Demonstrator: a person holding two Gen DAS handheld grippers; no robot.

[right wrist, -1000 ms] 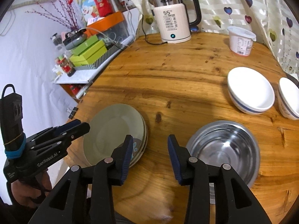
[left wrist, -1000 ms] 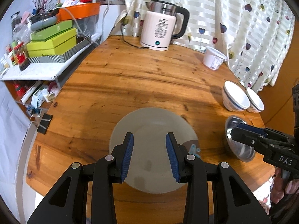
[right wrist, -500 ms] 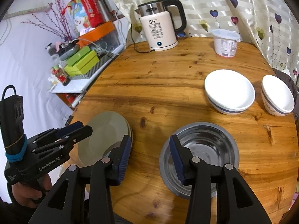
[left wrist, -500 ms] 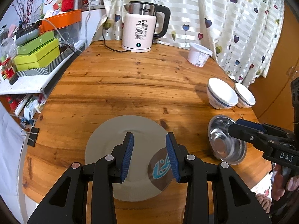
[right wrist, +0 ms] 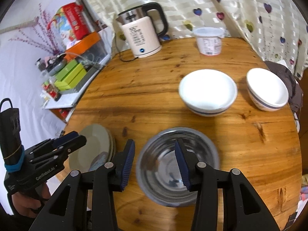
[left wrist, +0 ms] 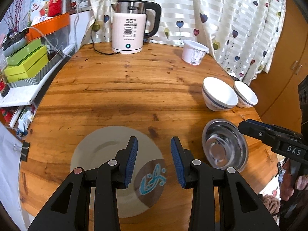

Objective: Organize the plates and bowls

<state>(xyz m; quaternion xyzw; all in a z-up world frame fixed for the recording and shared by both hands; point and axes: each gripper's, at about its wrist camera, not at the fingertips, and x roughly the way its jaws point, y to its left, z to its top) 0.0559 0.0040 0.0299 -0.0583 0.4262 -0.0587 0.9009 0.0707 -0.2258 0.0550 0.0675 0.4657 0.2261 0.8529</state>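
A stack of plates (left wrist: pixel 107 148) lies near the front left edge of the round wooden table (left wrist: pixel 115 88): a grey-green plate on top, and a brown plate with a blue pattern (left wrist: pixel 152 181) sticking out beneath. My left gripper (left wrist: pixel 154 159) hovers open over the stack, holding nothing. A steel bowl (right wrist: pixel 165 163) sits to the right of the plates (right wrist: pixel 92 146). My right gripper (right wrist: pixel 156 161) hangs open over the bowl's left rim, with nothing pressed between the pads. Two white bowls with a blue band (right wrist: pixel 207 92) (right wrist: pixel 267 92) stand side by side farther back right.
A white electric kettle (left wrist: pixel 132 32) with its cord stands at the back of the table, a white lidded tub (left wrist: pixel 194 53) to its right. A cluttered shelf with green boxes (left wrist: pixel 25 63) borders the left edge. A heart-print curtain (left wrist: pixel 231 19) hangs behind.
My left gripper has drifted right across the plate stack, and the brown patterned plate has come into view. My right gripper moved right, from the gap beside the plates to over the steel bowl.
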